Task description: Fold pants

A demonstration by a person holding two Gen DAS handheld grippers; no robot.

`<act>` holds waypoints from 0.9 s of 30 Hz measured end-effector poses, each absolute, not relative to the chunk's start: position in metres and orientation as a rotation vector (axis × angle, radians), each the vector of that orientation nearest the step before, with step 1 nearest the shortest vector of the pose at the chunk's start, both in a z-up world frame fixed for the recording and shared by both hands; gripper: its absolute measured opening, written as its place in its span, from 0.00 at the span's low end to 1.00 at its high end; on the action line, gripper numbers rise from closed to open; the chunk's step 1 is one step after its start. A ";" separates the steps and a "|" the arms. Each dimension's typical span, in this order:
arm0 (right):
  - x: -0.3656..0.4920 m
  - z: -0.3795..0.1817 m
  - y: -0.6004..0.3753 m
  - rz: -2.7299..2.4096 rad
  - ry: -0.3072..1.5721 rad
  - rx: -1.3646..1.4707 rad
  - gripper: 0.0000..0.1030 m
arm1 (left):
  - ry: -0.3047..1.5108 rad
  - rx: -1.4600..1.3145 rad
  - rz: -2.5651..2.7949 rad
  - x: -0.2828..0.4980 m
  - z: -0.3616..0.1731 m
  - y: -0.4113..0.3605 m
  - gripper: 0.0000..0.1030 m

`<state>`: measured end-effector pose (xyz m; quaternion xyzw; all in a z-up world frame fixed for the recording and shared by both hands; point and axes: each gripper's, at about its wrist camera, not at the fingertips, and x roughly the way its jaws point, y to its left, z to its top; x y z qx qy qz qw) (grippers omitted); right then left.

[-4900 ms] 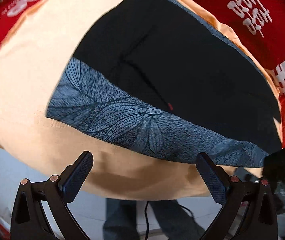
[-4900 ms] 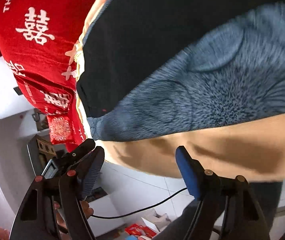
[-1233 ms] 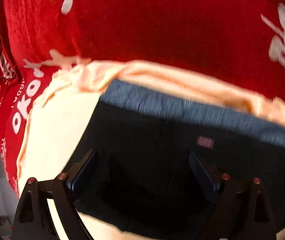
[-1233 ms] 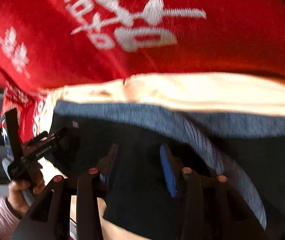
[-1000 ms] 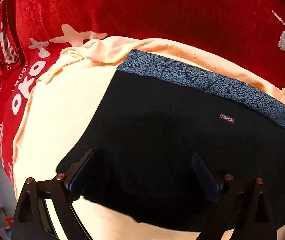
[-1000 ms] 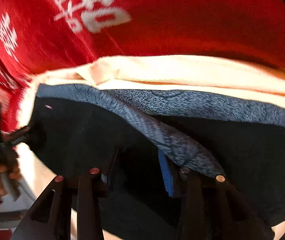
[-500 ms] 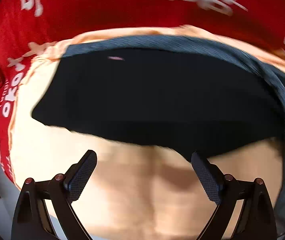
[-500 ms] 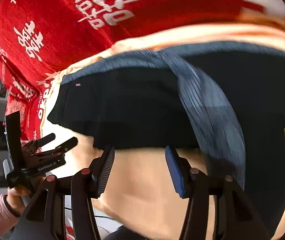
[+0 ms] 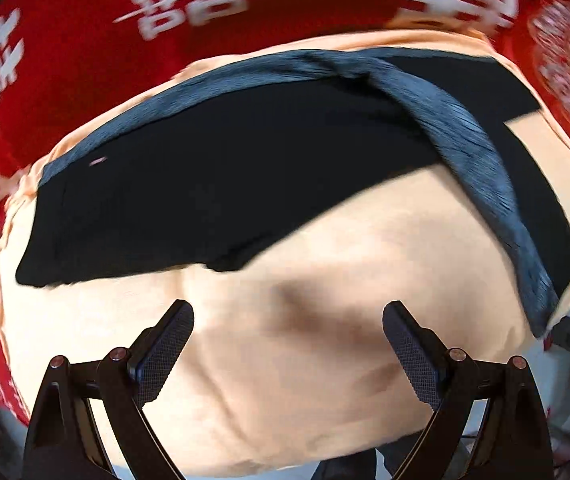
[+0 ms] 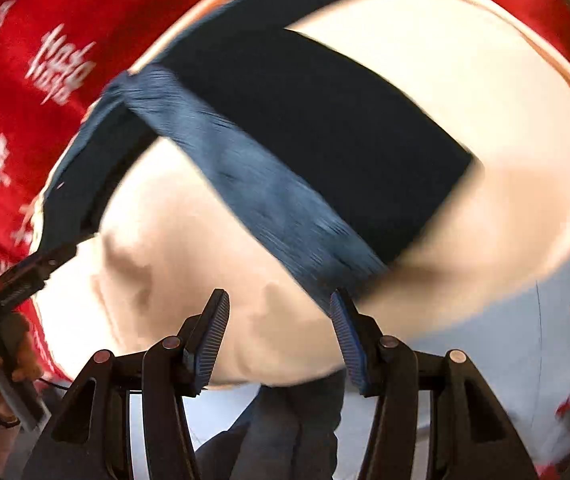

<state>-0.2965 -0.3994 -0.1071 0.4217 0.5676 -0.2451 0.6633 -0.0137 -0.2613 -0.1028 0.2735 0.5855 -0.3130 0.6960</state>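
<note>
Peach cloth (image 9: 285, 380) covers the surface nearest my grippers, wrinkled at six o'clock in both views. My left gripper (image 9: 288, 344) hangs over it with jaws spread wide and empty. My right gripper (image 10: 279, 332) is likewise released, gripping nothing. Beyond, the dark pants (image 9: 225, 184) lie bent on the peach cloth, one leg running toward four o'clock with its blue patterned stripe (image 9: 481, 168). Farthest, a red blanket (image 9: 85, 52) with white lettering fills twelve o'clock.
</note>
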 end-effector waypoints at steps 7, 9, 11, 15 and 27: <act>-0.328 -0.130 -0.400 -0.583 1.228 1.032 0.55 | 1.309 0.586 -0.860 -0.049 -0.096 -0.304 0.94; -0.325 -0.139 -0.403 -0.576 1.218 1.045 0.55 | 1.327 0.571 -0.889 -0.061 -0.097 -0.323 0.94; -0.321 -0.144 -0.405 -0.553 1.196 1.053 0.55 | 1.359 0.558 -0.913 -0.068 -0.106 -0.341 0.94; -0.317 -0.147 -0.410 -0.483 1.154 1.076 0.55 | 1.431 0.517 -0.947 -0.080 -0.126 -0.375 0.94; -0.313 -0.161 -0.427 -0.312 1.166 1.184 0.21 | 1.538 0.462 -0.914 -0.093 -0.154 -0.417 0.77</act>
